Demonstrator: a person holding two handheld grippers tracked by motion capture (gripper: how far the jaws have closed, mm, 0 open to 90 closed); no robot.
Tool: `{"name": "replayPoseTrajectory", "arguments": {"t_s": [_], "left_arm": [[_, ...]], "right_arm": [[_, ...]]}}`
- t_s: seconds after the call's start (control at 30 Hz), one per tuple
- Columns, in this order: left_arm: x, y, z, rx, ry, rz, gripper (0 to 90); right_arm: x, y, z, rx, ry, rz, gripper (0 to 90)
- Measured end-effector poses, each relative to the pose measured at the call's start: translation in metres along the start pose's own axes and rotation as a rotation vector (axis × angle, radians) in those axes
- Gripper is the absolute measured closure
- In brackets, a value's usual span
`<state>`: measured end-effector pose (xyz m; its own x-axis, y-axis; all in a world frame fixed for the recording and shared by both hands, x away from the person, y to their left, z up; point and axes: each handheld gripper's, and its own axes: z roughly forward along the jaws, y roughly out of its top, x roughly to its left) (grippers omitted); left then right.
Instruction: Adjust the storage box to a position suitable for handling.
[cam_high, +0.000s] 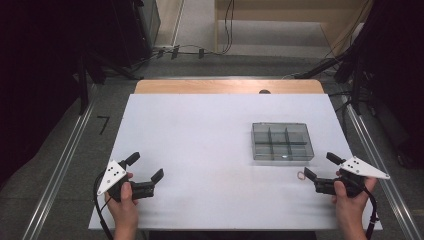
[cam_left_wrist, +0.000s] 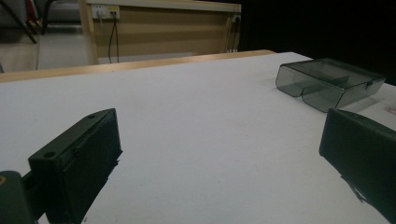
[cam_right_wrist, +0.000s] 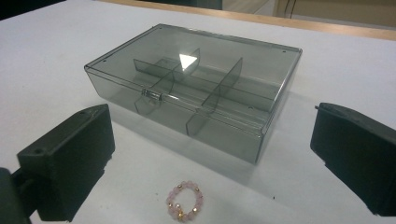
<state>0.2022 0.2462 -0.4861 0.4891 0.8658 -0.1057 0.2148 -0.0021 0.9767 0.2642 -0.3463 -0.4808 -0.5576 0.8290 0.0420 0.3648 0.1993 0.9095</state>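
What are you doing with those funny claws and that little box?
A person sits at a white table with a claw in each hand. Both the left claw and the right claw are open and hold nothing. A smoky see-through box with dividers inside sits with its lid shut. A small pink bead bracelet lies on the table just in front of the right claw, between it and the box, untouched.

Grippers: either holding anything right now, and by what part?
Nothing held. Left gripper and right gripper both stand open; the bead ring lies untouched on the table.
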Motion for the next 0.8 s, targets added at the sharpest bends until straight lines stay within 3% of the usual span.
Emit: {"name": "replayPoseTrajectory", "arguments": {"t_s": [0.37, 0.43, 0.5, 0.53, 0.63, 0.73, 0.77, 0.8], "left_arm": [[-0.002, 0.0, -0.001, 0.005, -0.002, -0.006, 0.0], [-0.002, 0.0, 0.0, 0.006, -0.006, -0.013, 0.0], [-0.002, -0.001, 0.001, 0.014, -0.01, -0.017, 0.0], [-0.003, -0.001, 0.001, 0.016, -0.012, -0.021, 0.0], [-0.003, -0.001, 0.003, 0.02, -0.016, -0.021, 0.0], [-0.004, -0.002, 0.003, 0.02, -0.021, -0.026, 0.0], [-0.004, -0.002, 0.003, 0.02, -0.021, -0.026, 0.0], [-0.005, -0.002, 0.004, 0.021, -0.024, -0.027, 0.0]], "right_arm": [[0.006, 0.005, -0.004, -0.006, -0.009, 0.004, 0.0], [0.007, 0.007, -0.004, 0.0, -0.02, -0.004, 5.9], [0.008, 0.009, -0.004, 0.0, -0.016, -0.005, 6.0], [0.009, 0.011, -0.004, 0.008, -0.012, -0.004, 8.6], [0.012, 0.014, -0.005, 0.012, -0.054, 0.0, 28.7], [0.01, 0.019, -0.007, -0.004, -0.014, 0.029, 46.5], [0.01, 0.019, -0.007, -0.004, -0.014, 0.029, 46.5], [0.01, 0.024, -0.006, 0.002, -0.029, 0.025, 53.0]]}}
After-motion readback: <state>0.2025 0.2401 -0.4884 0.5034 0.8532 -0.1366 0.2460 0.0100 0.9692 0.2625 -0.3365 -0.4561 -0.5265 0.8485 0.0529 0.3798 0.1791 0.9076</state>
